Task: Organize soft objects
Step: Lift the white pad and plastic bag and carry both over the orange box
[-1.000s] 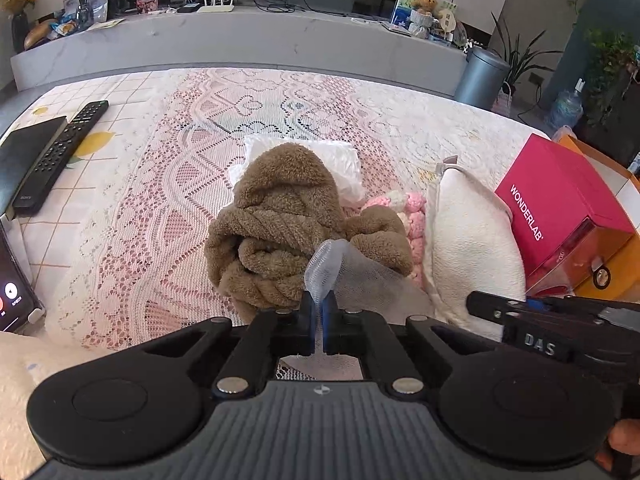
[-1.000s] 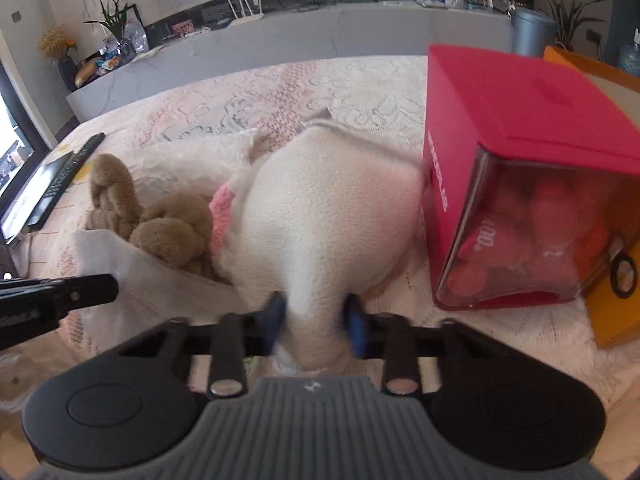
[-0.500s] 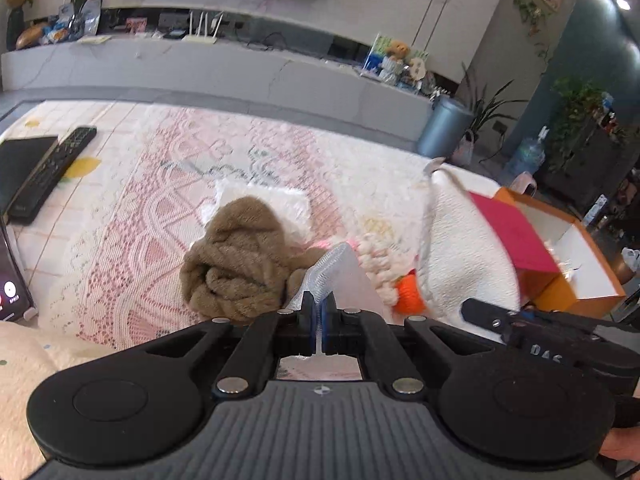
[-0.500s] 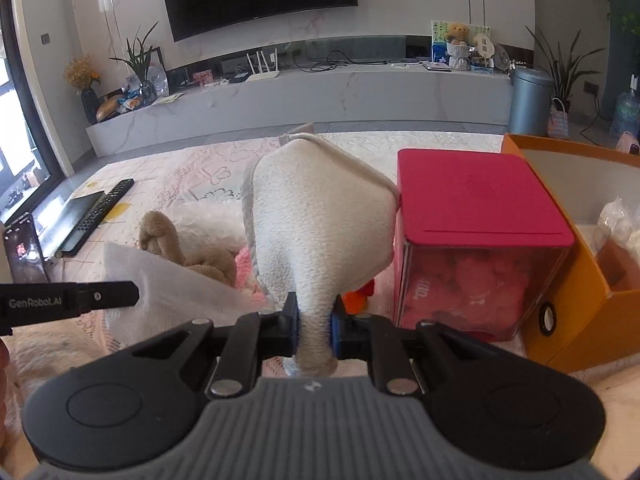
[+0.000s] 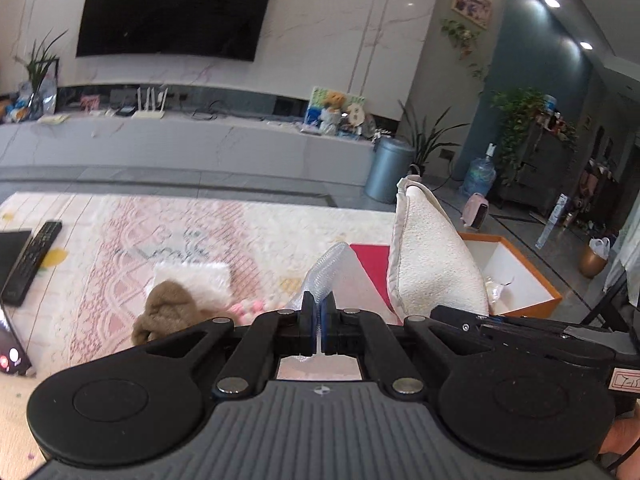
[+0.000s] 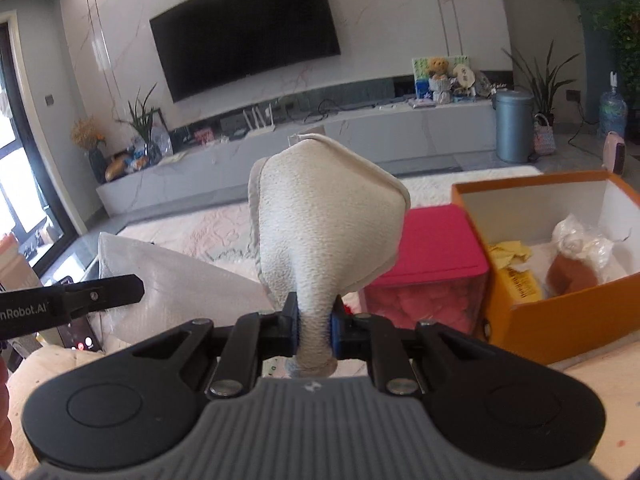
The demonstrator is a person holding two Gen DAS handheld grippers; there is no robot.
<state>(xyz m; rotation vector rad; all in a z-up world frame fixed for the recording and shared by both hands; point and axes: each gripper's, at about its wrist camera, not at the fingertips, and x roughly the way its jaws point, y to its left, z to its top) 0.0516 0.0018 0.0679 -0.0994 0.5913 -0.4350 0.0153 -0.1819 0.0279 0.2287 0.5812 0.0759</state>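
Note:
My right gripper [image 6: 315, 316] is shut on one pinched corner of a cream textured cushion [image 6: 324, 224], which hangs lifted above the lace-covered surface. In the left wrist view the same cushion [image 5: 432, 256] stands up at the right. My left gripper [image 5: 319, 308] is shut on the edge of a translucent plastic bag [image 5: 336, 268]; this bag [image 6: 176, 280] spreads out to the left of the cushion in the right wrist view. A brown plush toy [image 5: 168, 312], a pink knitted item [image 5: 248, 309] and a white fluffy cloth [image 5: 196, 276] lie below on the lace cloth.
A red lidded box [image 6: 436, 240] holding pink soft pieces stands right of the cushion. Beyond it is an open orange box [image 6: 560, 312] with a wrapped brown item and yellow paper inside. A remote [image 5: 32, 256] and a phone lie at the far left.
Both grippers have risen and tilted up, so the room now fills the views. The cushion and the bag's edge came up off the surface with them; the plush toy stayed below.

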